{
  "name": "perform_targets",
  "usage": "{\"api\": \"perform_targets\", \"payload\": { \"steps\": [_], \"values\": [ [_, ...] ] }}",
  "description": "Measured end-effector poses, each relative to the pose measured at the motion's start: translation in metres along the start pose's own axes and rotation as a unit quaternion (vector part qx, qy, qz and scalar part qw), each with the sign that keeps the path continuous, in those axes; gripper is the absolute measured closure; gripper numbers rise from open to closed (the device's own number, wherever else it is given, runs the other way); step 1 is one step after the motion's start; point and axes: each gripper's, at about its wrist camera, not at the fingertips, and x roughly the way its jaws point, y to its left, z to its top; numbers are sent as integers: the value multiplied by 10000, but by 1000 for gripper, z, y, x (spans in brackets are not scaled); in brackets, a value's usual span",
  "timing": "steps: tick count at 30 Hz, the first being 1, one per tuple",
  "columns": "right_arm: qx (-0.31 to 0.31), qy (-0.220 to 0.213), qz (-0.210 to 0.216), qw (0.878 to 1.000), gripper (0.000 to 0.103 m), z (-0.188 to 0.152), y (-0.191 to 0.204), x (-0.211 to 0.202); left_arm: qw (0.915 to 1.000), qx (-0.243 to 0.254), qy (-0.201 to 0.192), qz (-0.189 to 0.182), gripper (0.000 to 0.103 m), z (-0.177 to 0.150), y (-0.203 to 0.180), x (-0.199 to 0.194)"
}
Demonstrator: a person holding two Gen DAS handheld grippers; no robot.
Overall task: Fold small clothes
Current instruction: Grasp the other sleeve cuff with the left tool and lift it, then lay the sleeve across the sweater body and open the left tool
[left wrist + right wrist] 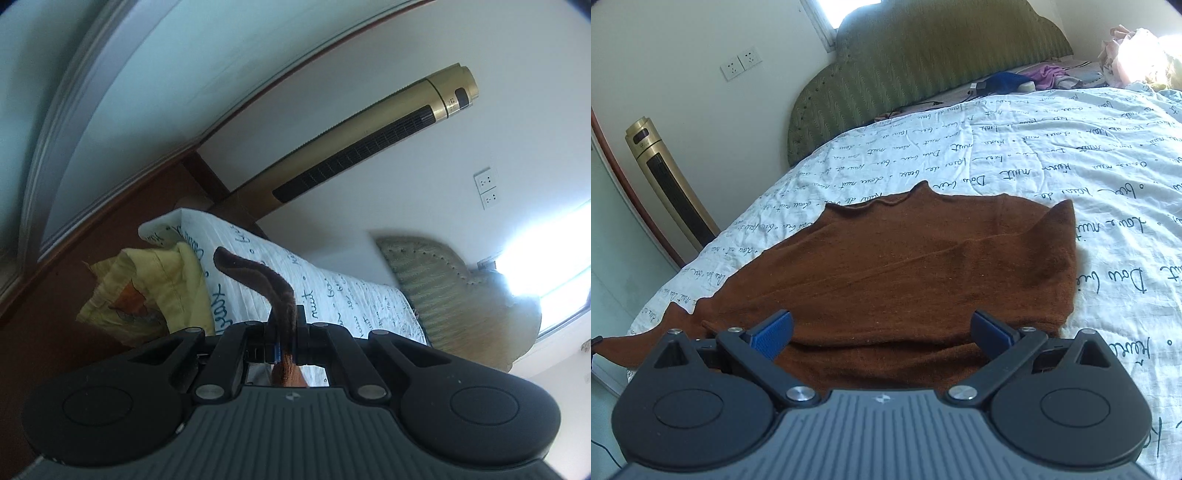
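Brown knit sweater [916,266] lies spread on the bed [1071,155], on the white quilt with script print, collar pointing toward the green headboard [923,66]. One sleeve trails off toward the bed's left edge, near the lower left of the right wrist view.

Left gripper [286,332] is closed tight on a strip of the same brown knit, likely the sleeve end or cuff; the cloth sticks up out of the pinch and droops over. Right gripper [882,332] hangs wide, nothing between its blue pads [772,334], right above the sweater's near hem.

Handling guess: light, soft, floppy knit. No stiffness, so it sags from any single pinch and bunches if dragged. Grippy surface, unlikely to slip from the pads. Not fragile. Best holds look like the hem corners, the cuff, or the shoulder seam: thick edges that give a clean fold line. Right gripper is well placed for the near hem.

Room: plenty of bare quilt to the right and ahead of the sweater for folding across. Left side is tighter, as the bed edge is close and the sleeve is already near it. A yellow garment [147,291] is piled at the bed edge in the left wrist view, and a gold tower fan [670,188] stands by the wall past that side. Loose clothes sit up near the headboard, well apart from the sweater.
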Motion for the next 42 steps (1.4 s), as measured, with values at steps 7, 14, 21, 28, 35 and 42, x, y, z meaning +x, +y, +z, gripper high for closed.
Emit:
{"api": "perform_targets", "payload": {
  "steps": [7, 14, 21, 28, 35, 42],
  "values": [
    [-17, 310, 1, 9995, 0, -4, 4, 20, 9991, 364, -152, -177, 99, 9, -38, -50],
    [-14, 543, 618, 9966, 0, 2, 22, 43, 9930, 1085, 172, -435, 99, -25, -111, -45],
    [2715, 1832, 3740, 8677, 0, 12, 46, 165, 9809, 1695, 458, -840, 99, -68, -176, -29],
    [3293, 2093, 3979, 8303, 0, -10, 80, 216, 9677, 2186, 919, -858, 99, -102, -201, -18],
    [593, 2330, 2749, 9309, 0, 0, 137, 171, 9428, 2830, 1476, -965, 99, -144, -244, 12],
    [-1779, 1148, 572, 9757, 0, 0, 115, 90, 9077, 3491, 2044, -1115, 99, -208, -293, 55]
  ]
}}
